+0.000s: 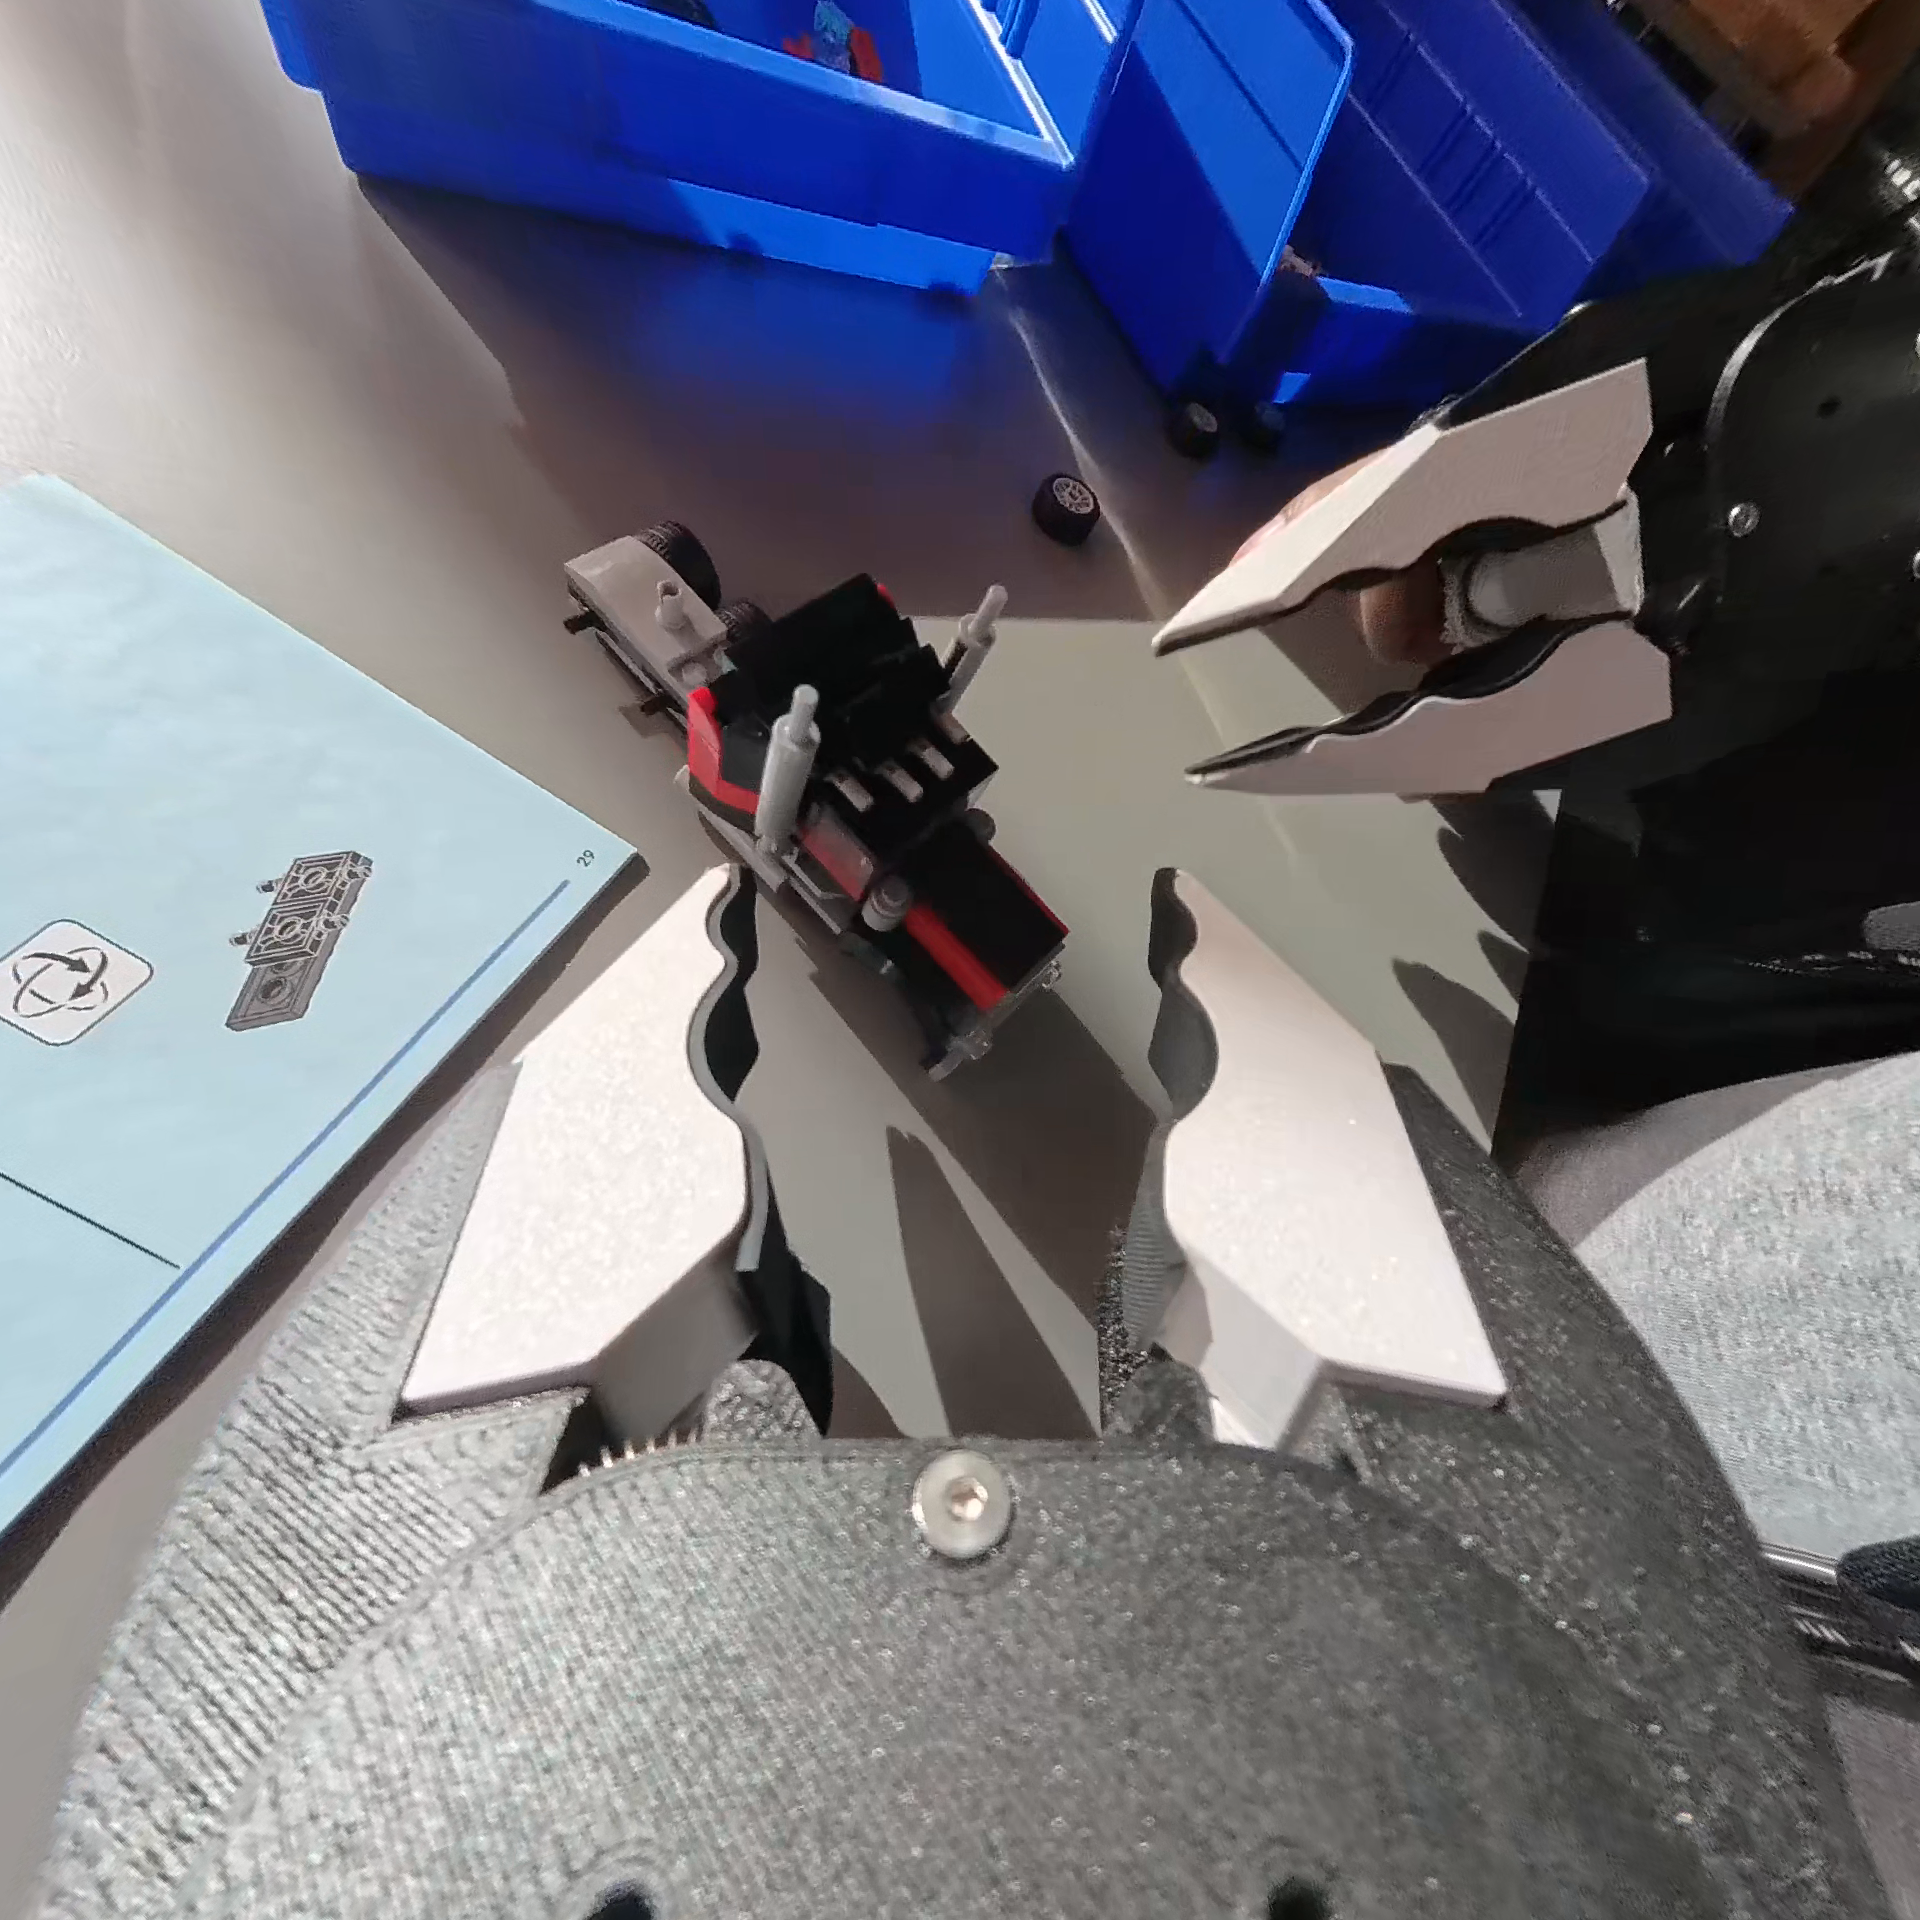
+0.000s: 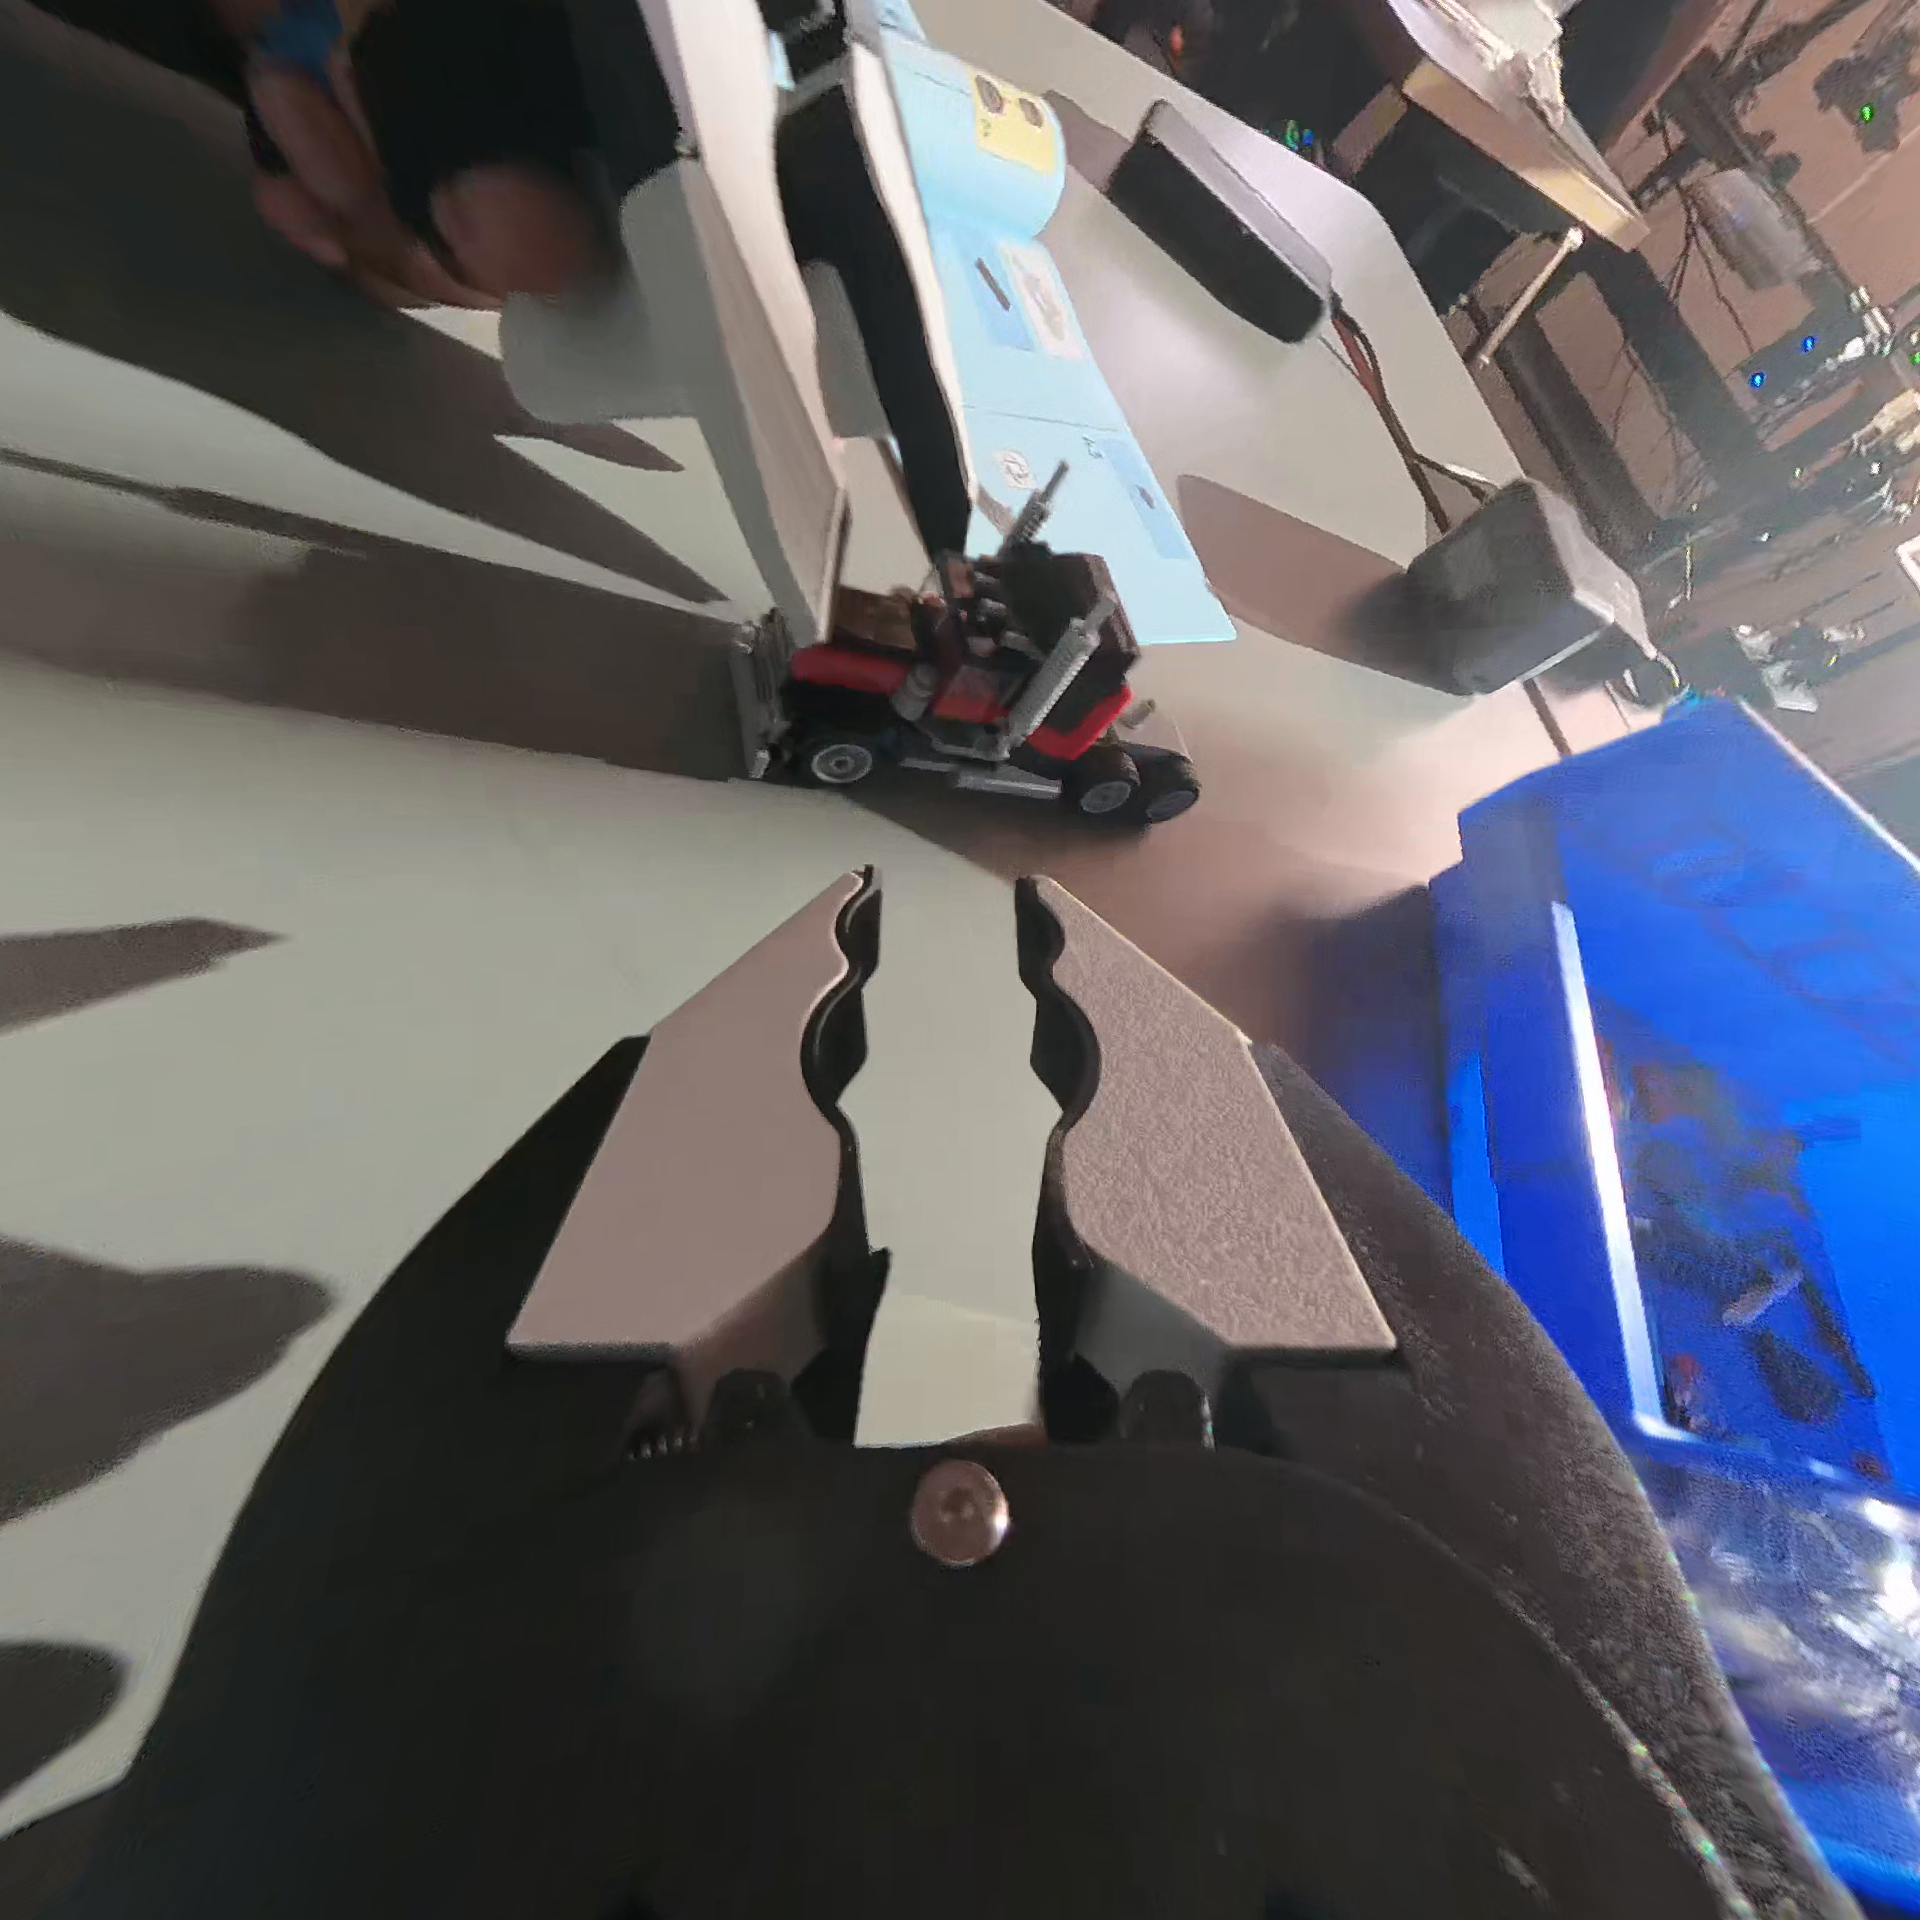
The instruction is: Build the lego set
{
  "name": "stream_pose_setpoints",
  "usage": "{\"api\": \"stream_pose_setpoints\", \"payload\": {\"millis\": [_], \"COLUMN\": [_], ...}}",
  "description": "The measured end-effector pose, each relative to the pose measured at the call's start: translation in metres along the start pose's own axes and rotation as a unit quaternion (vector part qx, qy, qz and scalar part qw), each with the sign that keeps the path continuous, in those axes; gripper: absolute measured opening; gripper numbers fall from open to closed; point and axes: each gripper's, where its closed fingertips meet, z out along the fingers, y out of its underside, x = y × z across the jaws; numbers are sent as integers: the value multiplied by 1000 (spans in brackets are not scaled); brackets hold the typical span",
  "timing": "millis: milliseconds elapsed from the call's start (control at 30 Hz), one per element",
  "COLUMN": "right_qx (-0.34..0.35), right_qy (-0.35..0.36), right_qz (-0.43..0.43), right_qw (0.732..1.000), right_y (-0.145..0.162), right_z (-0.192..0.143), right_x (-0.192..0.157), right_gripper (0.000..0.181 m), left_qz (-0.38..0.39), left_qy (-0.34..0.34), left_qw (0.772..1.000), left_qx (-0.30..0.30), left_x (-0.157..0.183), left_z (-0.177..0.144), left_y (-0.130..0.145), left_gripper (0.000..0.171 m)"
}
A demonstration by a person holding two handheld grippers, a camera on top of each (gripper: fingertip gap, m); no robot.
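Toy truck (image 1: 831, 790) set on the counter (image 1: 312, 343) — both grippers empty.
Left gripper (image 1: 940, 883) fingers spread wide; right gripper (image 2: 945, 883) fingers narrowly parted — booklet (image 1: 208, 831) print left unquoted.

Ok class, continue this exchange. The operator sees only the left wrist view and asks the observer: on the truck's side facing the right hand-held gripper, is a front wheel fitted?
Observer: Yes. The right wrist view shows the truck side-on, with a front wheel just behind the grille.
Operator: Anything on the table past the booklet?
Observer: A dark box stands on the table beyond the booklet.
Operator: Is that all?
Observer: No, a long flat dark device lies farther back, beside the booklet.
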Motion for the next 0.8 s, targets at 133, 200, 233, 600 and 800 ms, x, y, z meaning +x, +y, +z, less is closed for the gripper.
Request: {"api": "stream_pose_setpoints", "payload": {"millis": [133,200,233,600,800], "right_qx": [-26,-48,-59,-141,-159], "right_qy": [36,75,94,94,82], "right_qz": [77,125,149,279,238], "right_qw": [996,988,983,945,955], "right_y": [25,46,57,101,99], "right_z": [-18,-29,-35,-22,-8], "right_x": [20,37,45,63,64], "right_gripper": [31,32,32,37,24], "left_qz": [-19,-36,-43,-74,-82], "left_qy": [7,18,21,35,47], "left_qw": [999,998,997,992,988], "left_qx": [27,53,66,98,123], "left_x": [-1,-2,-3,-8,-7], "left_z": [-12,-21,-25,-29,-36], "left_y": [-4,-9,-11,-16,-30], "left_gripper": [77,77,77,73,70]}}
